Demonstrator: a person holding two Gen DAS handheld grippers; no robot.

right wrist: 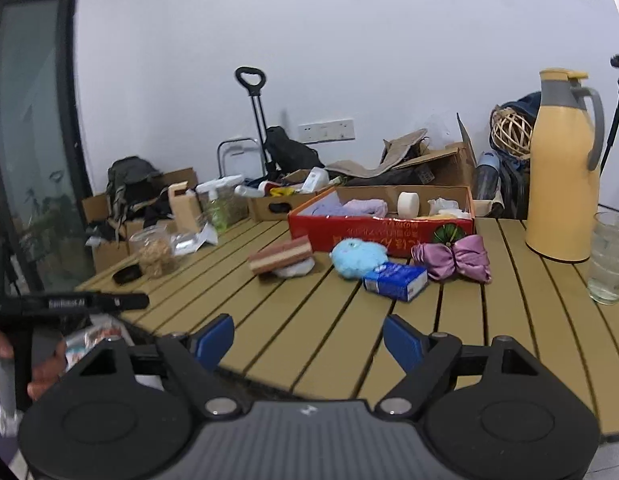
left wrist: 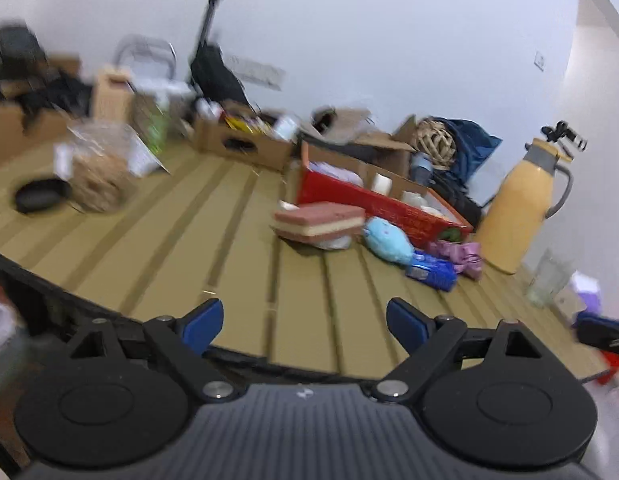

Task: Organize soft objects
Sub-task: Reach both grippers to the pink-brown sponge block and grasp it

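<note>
On the slatted table lie a pink-and-cream layered sponge [right wrist: 280, 258] [left wrist: 319, 220] on a white cloth, a light blue plush [right wrist: 359, 258] [left wrist: 389, 240], a blue tissue pack [right wrist: 395, 281] [left wrist: 431, 271] and a purple satin bow [right wrist: 453, 258] [left wrist: 459, 254]. Behind them stands a red cardboard box [right wrist: 349, 232] [left wrist: 373, 200] holding soft items and a white roll. My left gripper [left wrist: 305, 320] is open and empty above the near table edge. My right gripper [right wrist: 309, 340] is likewise open and empty, well short of the objects.
A yellow thermos jug [right wrist: 561, 168] [left wrist: 525, 204] and a glass [right wrist: 611, 256] [left wrist: 547, 280] stand at the right. A clear jar [right wrist: 155, 250] [left wrist: 99, 176] and a black lid [right wrist: 127, 274] sit at the left. Cardboard boxes and bags crowd the far side. A hand holds the other gripper [right wrist: 69, 304] at left.
</note>
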